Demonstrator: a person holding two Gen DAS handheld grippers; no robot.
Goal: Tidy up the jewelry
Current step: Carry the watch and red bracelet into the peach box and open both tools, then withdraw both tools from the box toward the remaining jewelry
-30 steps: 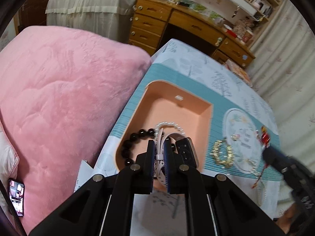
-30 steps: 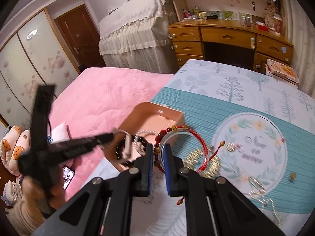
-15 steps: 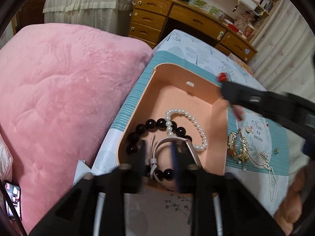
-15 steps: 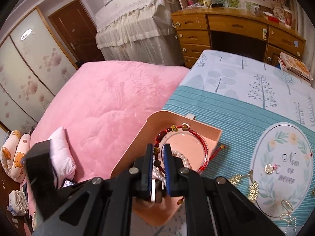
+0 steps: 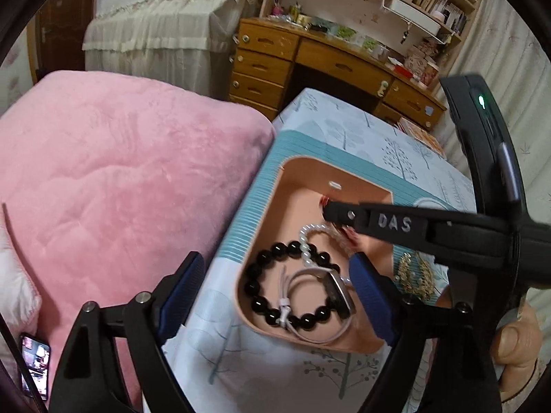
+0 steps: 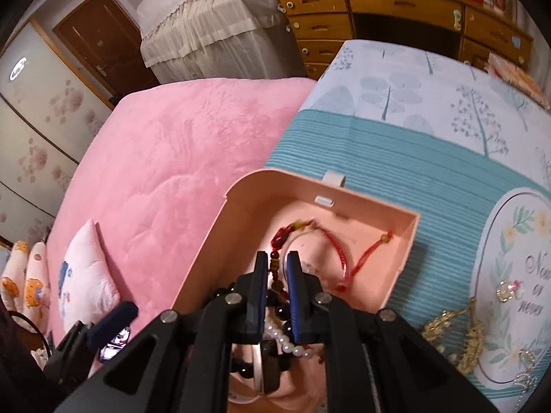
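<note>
1. Since the earlier pictures, the left gripper [image 5: 272, 272] has just been opening its jaws, and the watch [image 5: 327, 296] it was carrying now lies loose in the pink jewelry box [image 5: 275, 213], between the wide blue pads but not touched by them.
2. Over the same time the right gripper [image 6: 277, 268] has come from the mat side to right over the box, bringing the red cord bracelet [image 6: 330, 244] with it.
3. Its jaws are almost closed and pinch the beaded end of that bracelet. The rest of the red loop hangs out past the tips, toward the far wall of the box where the small white clasp [image 6: 324, 201] sits.
4. The loop looks to be down inside the box, but it is hard to tell if it rests on the floor of the box yet.
5. Near the close wall of the box lie the black bead bracelet [image 5: 261, 285], the pearl bracelet [image 5: 306, 241] and the watch, all in a heap under both grippers.
6. The far half of the box is bare, so the red bracelet has room there, straight ahead of the right gripper.
7. The right gripper is the one nearer that spot, so a likely next step is to let go there.
8. Outside the box, on the right of it, the gold chain [image 6: 461, 330] still waits on the round mat [image 6: 506, 241].
</note>
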